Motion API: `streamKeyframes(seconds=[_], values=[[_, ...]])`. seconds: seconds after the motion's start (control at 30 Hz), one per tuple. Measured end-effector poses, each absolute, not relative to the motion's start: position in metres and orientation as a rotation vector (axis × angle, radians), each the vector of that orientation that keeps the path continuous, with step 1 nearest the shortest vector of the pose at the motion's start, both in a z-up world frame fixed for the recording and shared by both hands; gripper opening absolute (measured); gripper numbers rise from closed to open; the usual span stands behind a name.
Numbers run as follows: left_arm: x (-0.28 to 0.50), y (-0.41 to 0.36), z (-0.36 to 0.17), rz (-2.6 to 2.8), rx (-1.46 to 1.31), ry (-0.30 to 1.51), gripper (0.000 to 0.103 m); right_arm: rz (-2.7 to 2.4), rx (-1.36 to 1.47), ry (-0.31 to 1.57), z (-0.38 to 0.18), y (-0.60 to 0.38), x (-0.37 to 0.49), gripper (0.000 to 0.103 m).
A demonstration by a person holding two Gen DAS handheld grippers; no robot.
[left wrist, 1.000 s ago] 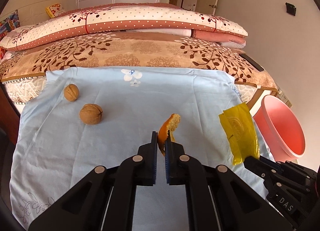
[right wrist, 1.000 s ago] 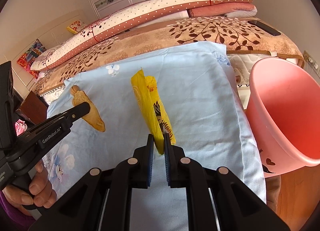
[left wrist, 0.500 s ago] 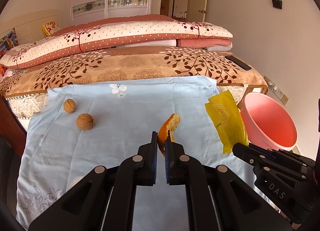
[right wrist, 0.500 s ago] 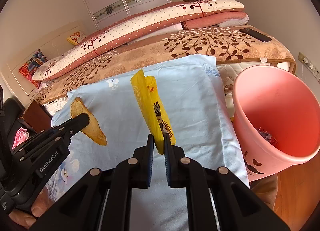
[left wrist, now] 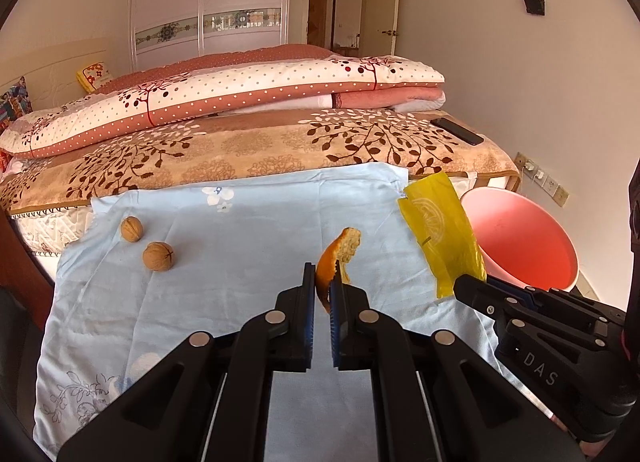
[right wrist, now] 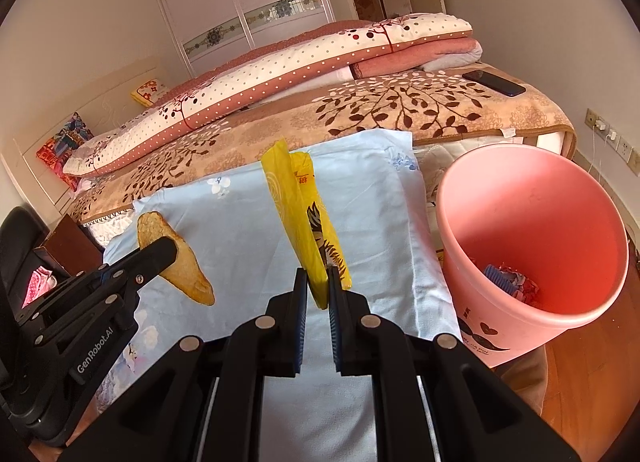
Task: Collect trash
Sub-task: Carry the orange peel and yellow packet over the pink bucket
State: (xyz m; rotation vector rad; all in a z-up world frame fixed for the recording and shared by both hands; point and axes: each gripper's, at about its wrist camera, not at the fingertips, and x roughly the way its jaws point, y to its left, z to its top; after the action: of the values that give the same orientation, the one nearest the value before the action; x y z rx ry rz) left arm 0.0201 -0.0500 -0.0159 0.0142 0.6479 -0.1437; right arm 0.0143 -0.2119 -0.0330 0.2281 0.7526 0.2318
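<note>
Right hand-held gripper (right wrist: pixel 318 294) is clamped on a yellow plastic bag (right wrist: pixel 298 214), held up over the light blue sheet (right wrist: pixel 240 222) on the bed. Left hand-held gripper (right wrist: pixel 160 252) pinches an orange peel (right wrist: pixel 188 270). Pink bucket (right wrist: pixel 532 198) sits just right of the bed, scraps at the bottom.

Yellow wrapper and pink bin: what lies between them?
In the right wrist view, only bare light-blue sheet separates the yellow wrapper, gripped by the right gripper, from the pink bin.

White letters "DAS" stand on the black plastic right gripper (left wrist: pixel 472 289) body – "GenRobot.AI" on the black left gripper (right wrist: pixel 160 252); print on the pink plastic bucket (right wrist: pixel 532 230) stays unreadable.
</note>
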Motion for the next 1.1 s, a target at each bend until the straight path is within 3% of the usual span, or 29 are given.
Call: streamKeyframes(seconds=[1.1], values=[[0.014,-0.125,-0.002,-0.288,0.078,0.570,0.006,0.043,0.316,0.687,-0.026,-0.294,-0.011,0.010]])
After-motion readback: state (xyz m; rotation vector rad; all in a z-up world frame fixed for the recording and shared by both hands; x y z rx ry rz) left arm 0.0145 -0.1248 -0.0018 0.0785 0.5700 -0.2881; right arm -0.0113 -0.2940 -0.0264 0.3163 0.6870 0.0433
